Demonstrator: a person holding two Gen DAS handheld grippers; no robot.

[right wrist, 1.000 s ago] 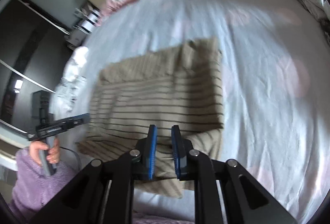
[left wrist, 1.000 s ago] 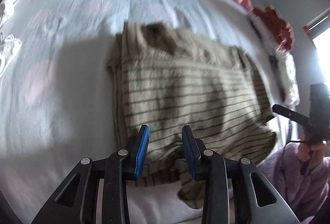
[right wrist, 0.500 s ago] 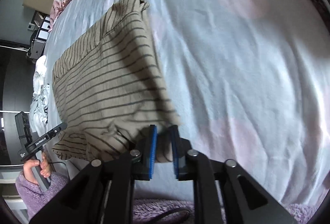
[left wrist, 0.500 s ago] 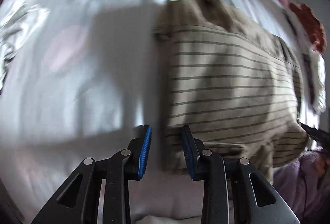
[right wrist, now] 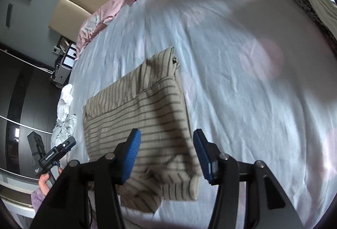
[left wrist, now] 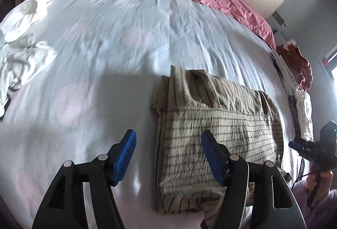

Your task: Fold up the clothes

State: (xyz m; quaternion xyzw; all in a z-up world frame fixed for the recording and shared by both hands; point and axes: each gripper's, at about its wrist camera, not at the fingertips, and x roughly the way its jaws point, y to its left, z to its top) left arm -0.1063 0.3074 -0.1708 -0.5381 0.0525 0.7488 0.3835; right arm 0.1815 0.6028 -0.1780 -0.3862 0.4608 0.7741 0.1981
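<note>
Both claws are spread wide and holding nothing. The left claw [left wrist: 168,157] hangs over the left edge of the folded striped shirt [left wrist: 214,130], not touching it as far as I can tell. The right claw [right wrist: 166,150] is above the shirt's right front corner, also clear of the fabric. The shirt lies flat on the bed [left wrist: 118,39] right ahead of both claws. Out past the left claw there's a crumpled white garment [left wrist: 21,60], and pink pillows [left wrist: 231,5] up by the headboard.
</note>
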